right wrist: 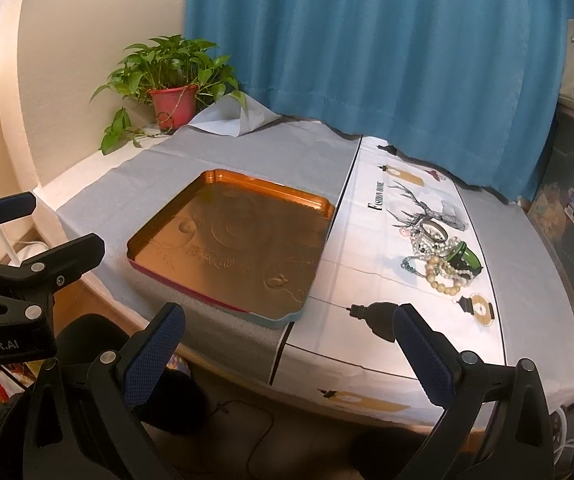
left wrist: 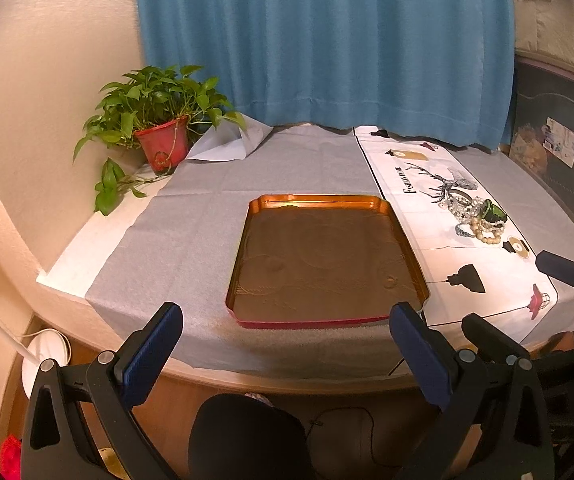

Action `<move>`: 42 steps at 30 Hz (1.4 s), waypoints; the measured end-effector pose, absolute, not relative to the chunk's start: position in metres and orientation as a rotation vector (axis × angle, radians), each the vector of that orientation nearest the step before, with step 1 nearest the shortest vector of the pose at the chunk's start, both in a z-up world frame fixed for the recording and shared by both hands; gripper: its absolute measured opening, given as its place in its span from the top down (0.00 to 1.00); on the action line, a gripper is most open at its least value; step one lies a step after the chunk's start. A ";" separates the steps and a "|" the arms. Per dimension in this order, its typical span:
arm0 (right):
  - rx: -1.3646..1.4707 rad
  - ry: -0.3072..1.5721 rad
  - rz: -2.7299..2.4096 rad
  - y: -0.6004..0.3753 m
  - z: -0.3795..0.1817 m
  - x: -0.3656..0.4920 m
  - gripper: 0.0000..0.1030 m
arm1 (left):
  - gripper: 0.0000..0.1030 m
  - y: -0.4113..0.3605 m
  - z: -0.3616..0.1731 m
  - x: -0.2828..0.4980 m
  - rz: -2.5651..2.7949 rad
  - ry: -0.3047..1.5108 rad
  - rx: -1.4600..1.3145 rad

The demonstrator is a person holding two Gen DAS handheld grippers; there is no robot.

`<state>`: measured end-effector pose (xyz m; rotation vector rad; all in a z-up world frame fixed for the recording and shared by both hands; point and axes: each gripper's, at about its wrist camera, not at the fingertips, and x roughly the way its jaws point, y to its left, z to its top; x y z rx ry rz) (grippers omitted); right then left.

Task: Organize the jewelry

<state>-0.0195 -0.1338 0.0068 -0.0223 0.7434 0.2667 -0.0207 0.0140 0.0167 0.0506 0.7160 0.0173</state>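
blue curtain (right wrist: 407, 60) behind cloth-covered bench (left wrist: 191, 216). both hand-held grippers, left (left wrist: 287, 354) and right (right wrist: 289, 356), released, hovering off near edge. jewelry heap (right wrist: 441, 258) far right; copper tray (right wrist: 159, 220) bare. risk: tangled strands drag neighbours, beads roll.

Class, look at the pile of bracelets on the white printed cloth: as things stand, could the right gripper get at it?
Probably yes. The right gripper hangs open at the table's near edge, and only bare white printed cloth lies between it and the pile of bracelets. The copper tray sits off to its left.

Jewelry pile (right wrist: 443, 258) too tangled to separate
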 end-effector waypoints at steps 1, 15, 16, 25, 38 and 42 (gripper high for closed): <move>-0.021 0.745 0.268 -0.133 0.006 -0.019 0.00 | 0.00 0.014 0.017 -0.021 0.019 0.716 0.052; -0.019 0.750 0.265 -0.133 0.007 -0.019 0.00 | 0.00 0.015 0.016 -0.022 0.016 0.716 0.053; -0.020 0.747 0.263 -0.132 0.006 -0.020 0.00 | 0.00 0.015 0.017 -0.022 0.016 0.716 0.054; -0.020 0.746 0.266 -0.133 0.006 -0.020 0.00 | 0.00 0.015 0.016 -0.022 0.017 0.715 0.052; -0.016 0.747 0.265 -0.133 0.005 -0.021 0.00 | 0.00 0.014 0.016 -0.023 0.018 0.714 0.054; -0.016 0.749 0.267 -0.134 0.005 -0.021 0.00 | 0.00 0.014 0.015 -0.023 0.019 0.713 0.053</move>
